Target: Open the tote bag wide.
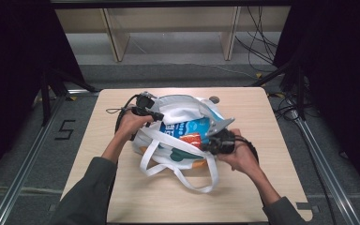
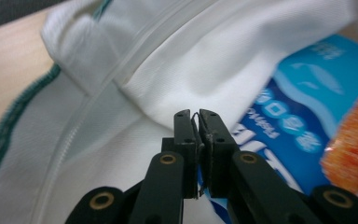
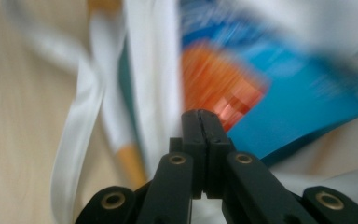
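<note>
A white tote bag (image 1: 178, 105) with green trim lies open on the wooden table (image 1: 262, 187). Inside it are a blue printed packet (image 1: 190, 127) and an orange packet (image 1: 192, 139). My left gripper (image 1: 155, 116) is at the bag's left rim. In the left gripper view its jaws (image 2: 196, 115) are pressed together on a thin edge of the white bag fabric (image 2: 177, 60), beside the blue packet (image 2: 303, 107). My right gripper (image 1: 207, 143) is at the bag's right side, shut with nothing between its jaws (image 3: 199, 114), just in front of the orange packet (image 3: 214, 79).
The bag's long white handles (image 1: 187, 180) loop out over the table toward the person. A small round grey fitting (image 1: 214, 99) sits at the table's far edge. Wooden shelving legs (image 1: 117, 42) and cables stand beyond the table.
</note>
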